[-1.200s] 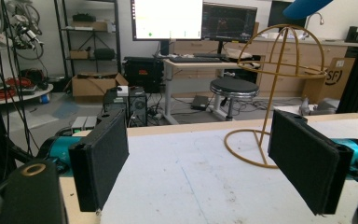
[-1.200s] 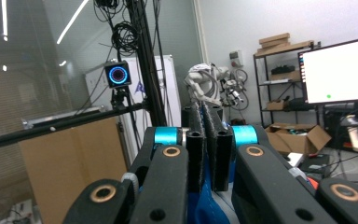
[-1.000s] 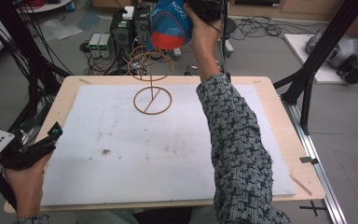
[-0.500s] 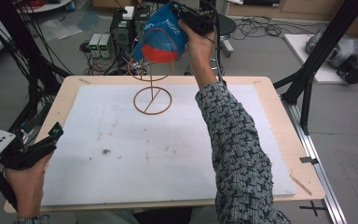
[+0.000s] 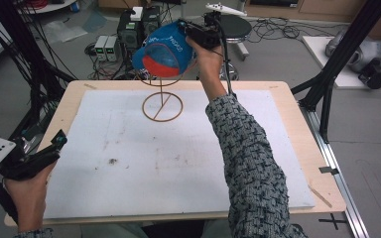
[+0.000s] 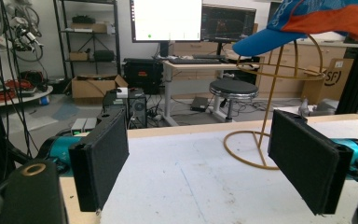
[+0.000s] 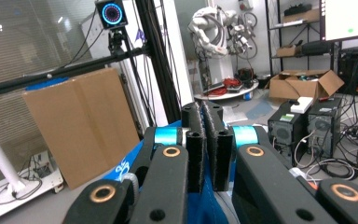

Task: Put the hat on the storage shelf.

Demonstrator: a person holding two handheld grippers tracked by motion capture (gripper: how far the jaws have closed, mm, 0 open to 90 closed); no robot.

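landmark: gold wire stand (image 5: 162,99), upright on the white mat (image 5: 178,163) toward the far side of the wooden table (image 5: 287,99). ring base flat on the mat, thin stem rising to an upper hoop.

blue cap (image 5: 161,49) with an orange underside sits just above the stand's upper hoop, tilted, brim toward the left of the high view. cannot tell whether it touches the hoop. in the left gripper view the cap (image 6: 307,21) hangs over the hoop of the stand (image 6: 272,98), brim reaching past it.

right gripper (image 5: 188,30): held up just to the right of the stand's top, at the cap's edge, on an arm in a patterned sleeve (image 5: 253,158). in the right gripper view its jaws are drawn together with blue cap fabric (image 7: 200,205) pinched at their base, so the claw is clamped on the cap.

left gripper (image 5: 54,144): well away from the stand, at the near left edge of the table, in a hand (image 5: 25,193). jaws wide apart, nothing between them; they frame the stand's base.

containers: an open cardboard box (image 7: 303,84) on the floor well beyond the stand; contents cannot be made out.
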